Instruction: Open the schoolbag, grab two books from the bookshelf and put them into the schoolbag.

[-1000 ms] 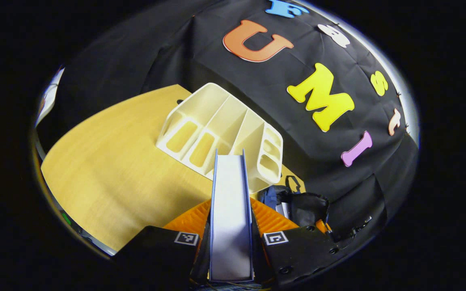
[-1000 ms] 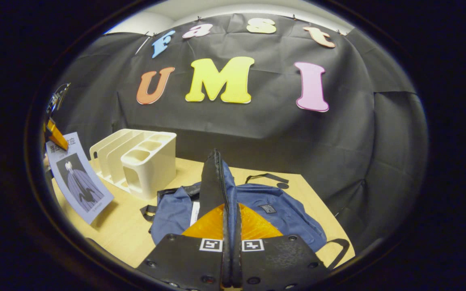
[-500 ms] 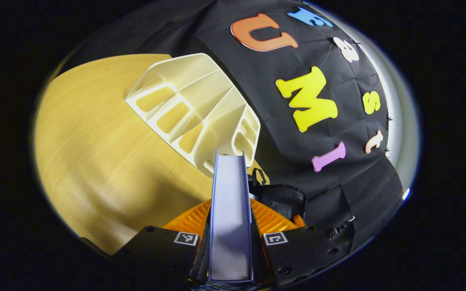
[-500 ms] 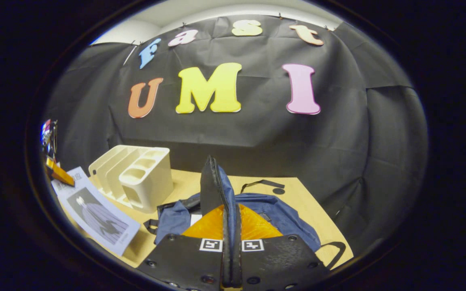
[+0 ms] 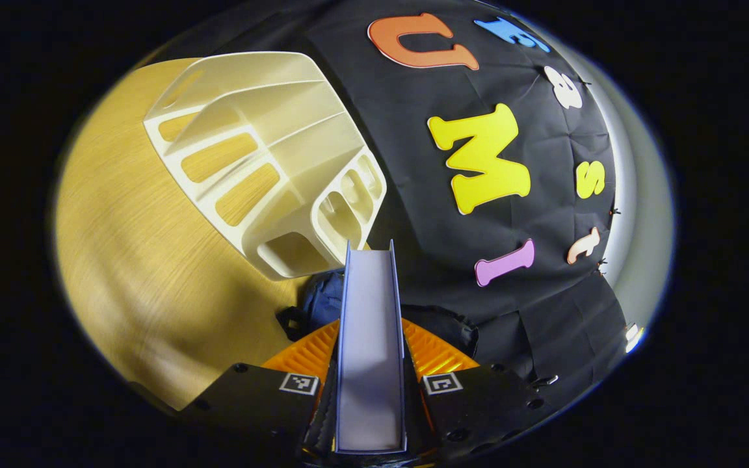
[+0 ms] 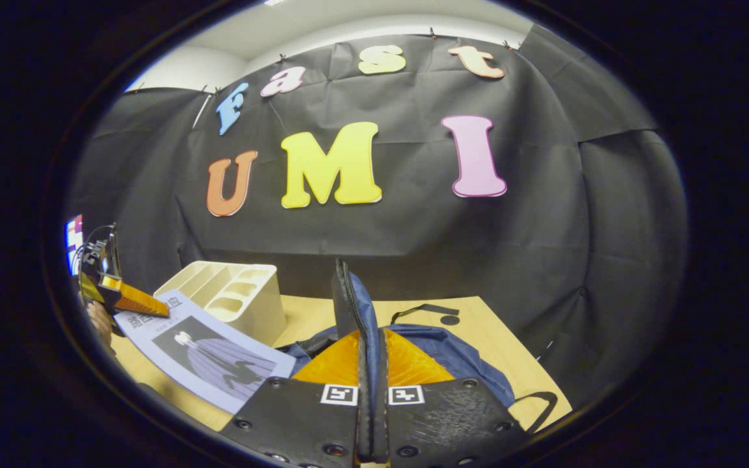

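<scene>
My left gripper (image 5: 370, 328) is shut on a pale blue book (image 5: 370, 383), seen edge-on between its fingers. Just beyond the book's far end lies the dark blue schoolbag (image 5: 322, 300), with the cream bookshelf (image 5: 264, 156) to its left, its slots bare. In the right gripper view my right gripper (image 6: 369, 338) is shut on the schoolbag's zippered flap (image 6: 347, 305) and holds it upright above the bag's body (image 6: 459, 351). The left gripper (image 6: 122, 296) holds the book (image 6: 212, 354) tilted, cover up, low over the bag's left side.
The wooden table (image 5: 127, 273) carries the bookshelf (image 6: 235, 302) at the back left and the bag in the middle. A black strap (image 6: 423, 309) trails behind the bag. A hand (image 6: 98, 320) sits behind the left gripper. The black cloth wall stands close behind the table.
The left gripper has carried the book rightwards, from beside the bookshelf to the bag, laying it flatter. The right gripper has kept the flap gripped and raised.
</scene>
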Motion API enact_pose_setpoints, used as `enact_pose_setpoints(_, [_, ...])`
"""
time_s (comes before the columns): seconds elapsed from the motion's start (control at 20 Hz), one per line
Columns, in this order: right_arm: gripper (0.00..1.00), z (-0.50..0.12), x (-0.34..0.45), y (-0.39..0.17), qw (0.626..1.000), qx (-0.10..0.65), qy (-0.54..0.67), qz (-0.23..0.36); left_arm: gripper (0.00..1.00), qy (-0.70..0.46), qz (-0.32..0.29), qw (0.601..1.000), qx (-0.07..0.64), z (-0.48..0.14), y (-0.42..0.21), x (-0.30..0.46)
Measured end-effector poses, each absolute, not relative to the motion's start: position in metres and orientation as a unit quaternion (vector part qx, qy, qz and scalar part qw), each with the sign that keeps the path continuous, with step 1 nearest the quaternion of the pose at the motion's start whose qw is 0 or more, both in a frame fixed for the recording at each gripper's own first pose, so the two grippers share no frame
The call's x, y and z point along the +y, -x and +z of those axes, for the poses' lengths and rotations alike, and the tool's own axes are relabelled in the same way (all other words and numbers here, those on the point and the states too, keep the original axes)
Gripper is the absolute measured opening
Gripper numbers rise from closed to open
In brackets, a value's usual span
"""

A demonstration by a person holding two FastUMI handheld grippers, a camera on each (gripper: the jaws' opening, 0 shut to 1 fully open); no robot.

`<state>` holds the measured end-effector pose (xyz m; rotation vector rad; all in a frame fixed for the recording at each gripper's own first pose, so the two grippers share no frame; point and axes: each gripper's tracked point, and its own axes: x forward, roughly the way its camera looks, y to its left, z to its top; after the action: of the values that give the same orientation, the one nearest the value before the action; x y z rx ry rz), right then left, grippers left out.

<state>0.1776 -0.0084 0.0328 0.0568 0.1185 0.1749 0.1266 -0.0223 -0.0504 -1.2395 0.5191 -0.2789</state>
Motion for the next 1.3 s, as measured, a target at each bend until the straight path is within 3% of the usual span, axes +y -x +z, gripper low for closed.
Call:
enact_pose_setpoints(0.1, [0.03, 0.032, -0.008, -0.176, 0.994, 0.059, -0.030, 0.091, 0.39, 0.575, -0.131, 0.770, 0.243, -0.052, -0.139, -0.038])
enact_pose_setpoints(0.15, [0.03, 0.033, -0.008, -0.176, 0.993, 0.060, -0.030, 0.094, 0.44, 0.577, -0.127, 0.770, 0.242, -0.054, -0.146, -0.042])
enact_pose_setpoints(0.8, [0.02, 0.063, 0.010, -0.176, 0.992, 0.027, -0.009, 0.124, 0.45, 0.570, -0.092, 0.784, 0.227, -0.103, -0.183, -0.103])
enact_pose_setpoints(1.3, [0.02, 0.078, 0.032, -0.170, 0.988, 0.009, -0.016, 0.153, 0.46, 0.517, -0.089, 0.826, 0.207, -0.104, -0.202, -0.161])
